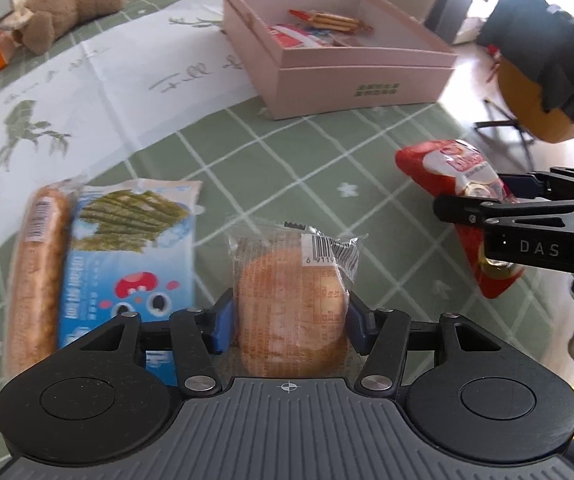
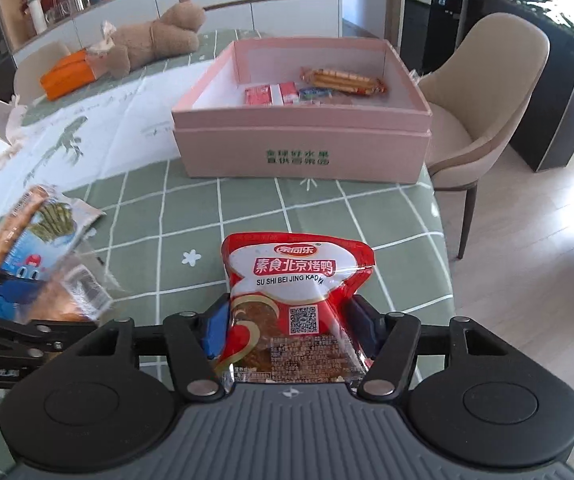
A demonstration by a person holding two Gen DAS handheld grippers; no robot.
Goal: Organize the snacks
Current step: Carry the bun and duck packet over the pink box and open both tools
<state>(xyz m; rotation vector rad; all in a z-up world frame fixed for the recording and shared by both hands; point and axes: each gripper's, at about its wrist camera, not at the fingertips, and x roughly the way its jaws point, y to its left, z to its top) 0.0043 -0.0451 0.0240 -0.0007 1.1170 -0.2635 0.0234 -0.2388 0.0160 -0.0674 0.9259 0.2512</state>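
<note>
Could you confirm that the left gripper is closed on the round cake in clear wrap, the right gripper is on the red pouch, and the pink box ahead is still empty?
Not quite: the pink box is not empty. The right wrist view shows a biscuit packet and red-and-white packets lying inside. The rest holds: the left gripper clamps the round cake, and the right gripper clamps the red pouch.

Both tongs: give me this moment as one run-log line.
left tongs: shut on round cake packet | right tongs: shut on red snack pouch | pink box: open, holds snacks | table: seaweed pack unsorted
</note>
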